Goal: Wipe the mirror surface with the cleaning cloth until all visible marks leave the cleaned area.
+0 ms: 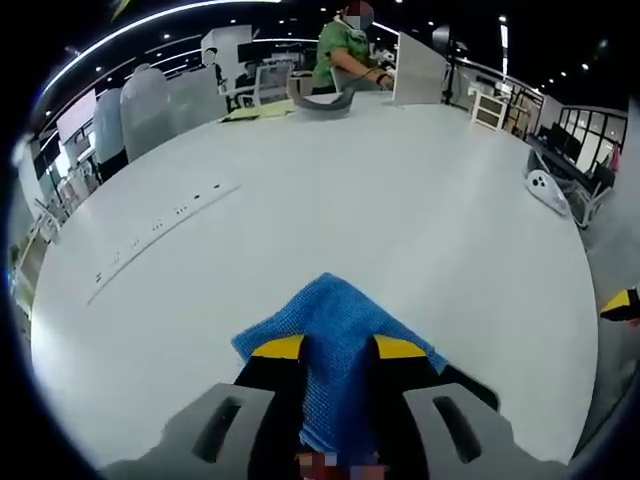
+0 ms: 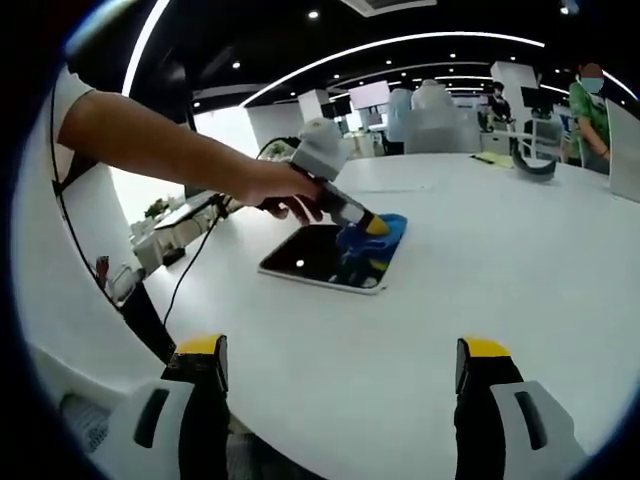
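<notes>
1. Left claw [image 1: 338, 352] is clenching the blue cleaning cloth [image 1: 335, 325] between its jaws, pressing it flat for wiping.
2. Right claw [image 2: 342, 365] is hanging released over bare tabletop [image 2: 480, 270], keeping clear.
3. Mirror [image 2: 315, 255] is lying ahead of it, under the cloth's far end.

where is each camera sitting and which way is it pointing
Left gripper view: rides on the left gripper, looking along its jaws across the white table; the jaws are shut on the blue cloth, and the right gripper's yellow tip shows at the right edge.
Right gripper view: rides on the right gripper, held back with jaws wide apart, looking across the table at the mirror; the person's arm and left gripper come in from the left.
Shared: cloth, table, left gripper, a person in green behind.
</notes>
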A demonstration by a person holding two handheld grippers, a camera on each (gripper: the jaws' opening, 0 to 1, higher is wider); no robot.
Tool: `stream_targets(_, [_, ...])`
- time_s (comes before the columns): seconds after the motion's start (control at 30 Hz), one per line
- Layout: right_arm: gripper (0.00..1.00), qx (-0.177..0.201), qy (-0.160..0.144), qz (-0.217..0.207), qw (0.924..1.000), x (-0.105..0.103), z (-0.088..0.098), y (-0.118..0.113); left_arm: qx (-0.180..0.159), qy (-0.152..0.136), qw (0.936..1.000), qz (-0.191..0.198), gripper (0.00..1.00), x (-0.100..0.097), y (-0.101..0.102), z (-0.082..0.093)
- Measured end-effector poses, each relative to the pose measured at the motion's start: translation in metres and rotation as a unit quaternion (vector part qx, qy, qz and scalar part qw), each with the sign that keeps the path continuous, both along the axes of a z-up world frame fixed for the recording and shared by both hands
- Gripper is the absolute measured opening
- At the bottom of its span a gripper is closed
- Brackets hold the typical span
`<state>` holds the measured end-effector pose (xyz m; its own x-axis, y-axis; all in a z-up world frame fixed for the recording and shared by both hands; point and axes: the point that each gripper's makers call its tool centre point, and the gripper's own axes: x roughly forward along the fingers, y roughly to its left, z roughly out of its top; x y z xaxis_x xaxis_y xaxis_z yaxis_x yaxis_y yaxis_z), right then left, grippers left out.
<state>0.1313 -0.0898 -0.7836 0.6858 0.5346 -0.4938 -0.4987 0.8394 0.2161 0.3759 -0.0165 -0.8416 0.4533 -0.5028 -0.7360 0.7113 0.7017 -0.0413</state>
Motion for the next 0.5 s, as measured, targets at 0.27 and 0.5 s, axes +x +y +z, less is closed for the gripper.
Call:
stream_targets(0.27, [0.95,-0.003,-0.001,0.004,1.0,0.001,0.0,0.001,0.002,0.0,1.0,0.001,0.24,0.001,0.009,0.0])
stream_targets(0.5, [0.95,-0.004,0.002,0.005,1.0,-0.002,-0.003,0.002,0.001,-0.002,1.0,0.004,0.24,0.001,0.016,0.0])
